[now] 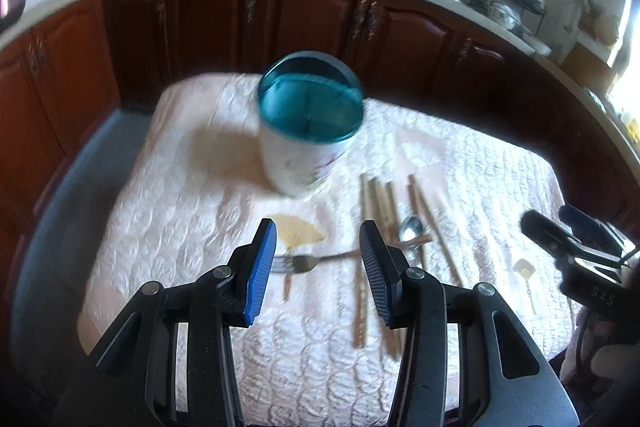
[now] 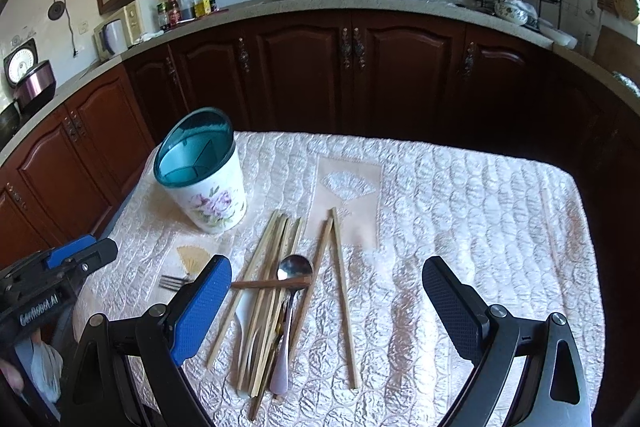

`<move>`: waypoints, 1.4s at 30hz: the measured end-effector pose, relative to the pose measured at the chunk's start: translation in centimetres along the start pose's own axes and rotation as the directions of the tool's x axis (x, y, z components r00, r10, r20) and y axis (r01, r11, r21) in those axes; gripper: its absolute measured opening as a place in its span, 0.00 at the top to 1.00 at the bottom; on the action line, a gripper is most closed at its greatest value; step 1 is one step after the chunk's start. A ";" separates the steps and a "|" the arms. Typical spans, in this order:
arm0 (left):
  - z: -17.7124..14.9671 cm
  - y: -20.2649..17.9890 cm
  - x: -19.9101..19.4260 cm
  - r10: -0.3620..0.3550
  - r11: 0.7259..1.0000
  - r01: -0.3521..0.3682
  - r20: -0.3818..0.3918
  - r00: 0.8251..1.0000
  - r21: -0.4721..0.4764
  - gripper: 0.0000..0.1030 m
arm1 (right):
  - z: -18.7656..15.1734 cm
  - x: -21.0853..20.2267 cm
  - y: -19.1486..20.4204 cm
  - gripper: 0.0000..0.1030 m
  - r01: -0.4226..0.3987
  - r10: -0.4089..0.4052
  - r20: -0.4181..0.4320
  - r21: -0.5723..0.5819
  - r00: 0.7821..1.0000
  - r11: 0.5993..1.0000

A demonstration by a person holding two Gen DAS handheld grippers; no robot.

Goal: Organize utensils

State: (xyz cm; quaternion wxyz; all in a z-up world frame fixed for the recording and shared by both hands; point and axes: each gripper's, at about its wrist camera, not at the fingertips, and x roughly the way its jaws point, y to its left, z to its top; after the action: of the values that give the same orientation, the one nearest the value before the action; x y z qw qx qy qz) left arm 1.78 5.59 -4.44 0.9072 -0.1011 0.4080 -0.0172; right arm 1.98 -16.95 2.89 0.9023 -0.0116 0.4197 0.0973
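A white flowered utensil holder (image 1: 310, 123) (image 2: 204, 171) with a teal divided inside stands upright on the quilted cloth. To its right lies a loose pile of wooden chopsticks (image 1: 372, 219) (image 2: 272, 287) with a metal spoon (image 1: 412, 229) (image 2: 295, 267) on top. A fork (image 1: 304, 262) (image 2: 172, 282) with a wooden handle lies crosswise, its tines pointing left. My left gripper (image 1: 317, 227) hangs open just above the fork's head, gripping nothing. My right gripper (image 2: 327, 263) stands wide open over the chopsticks, empty. Each gripper shows in the other's view: the right gripper (image 1: 576, 247), the left gripper (image 2: 68, 259).
The table (image 2: 480, 207) wears a pale pink quilted cloth and drops off at the left and far edges. Dark wooden cabinets (image 2: 360, 67) run behind it under a counter with a pot, a wok and a dish rack. Bare cloth lies to the right of the pile.
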 end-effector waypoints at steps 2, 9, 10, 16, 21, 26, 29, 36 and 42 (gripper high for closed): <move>-0.4 1.6 0.8 -0.020 0.999 0.018 -0.042 0.999 -0.050 0.58 | -0.5 0.7 -0.1 0.08 -0.022 0.022 -0.023 0.007 1.000 1.000; -2.2 5.8 3.8 -0.082 0.968 0.040 -0.162 0.983 -0.249 0.59 | -1.6 3.2 -0.4 0.22 -0.093 0.095 -0.074 0.035 0.993 0.995; -2.4 6.0 4.3 -0.094 0.962 0.045 -0.173 0.980 -0.268 0.59 | -1.8 3.6 -0.5 0.22 -0.094 0.097 -0.082 0.039 0.992 0.995; -3.0 5.8 8.1 -0.136 0.948 0.073 -0.187 0.973 -0.311 0.59 | -2.3 5.3 -1.1 0.22 -0.081 0.086 -0.127 0.049 0.988 0.996; -3.4 5.6 10.6 -0.135 0.942 0.066 -0.191 0.972 -0.330 0.59 | -2.4 6.8 -1.4 0.22 -0.081 0.089 -0.160 0.059 0.983 0.995; -3.4 5.5 12.9 -0.143 0.932 0.066 -0.193 0.971 -0.357 0.64 | -2.3 8.1 -1.4 0.22 -0.093 0.103 -0.179 0.060 0.978 0.994; -3.2 5.7 13.7 -0.122 0.934 0.050 -0.185 0.975 -0.354 0.83 | -2.1 9.3 -1.5 0.25 -0.108 0.118 -0.187 0.061 0.975 0.992; -1.5 7.9 13.0 -0.137 0.934 0.072 -0.164 0.977 -0.351 0.88 | -1.4 12.6 -1.3 0.44 -0.173 0.186 -0.216 0.079 0.959 0.982; 0.1 11.0 10.2 -0.139 0.950 0.086 -0.160 0.977 -0.301 0.91 | 0.0 15.1 -1.2 0.56 -0.255 0.265 -0.238 0.070 0.935 0.964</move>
State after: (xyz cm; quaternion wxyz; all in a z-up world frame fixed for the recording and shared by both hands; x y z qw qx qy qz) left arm 8.09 15.24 -14.05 0.8395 -0.2551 0.4795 -0.0177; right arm 11.74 -15.64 -8.67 0.8228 0.0493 0.5276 0.2055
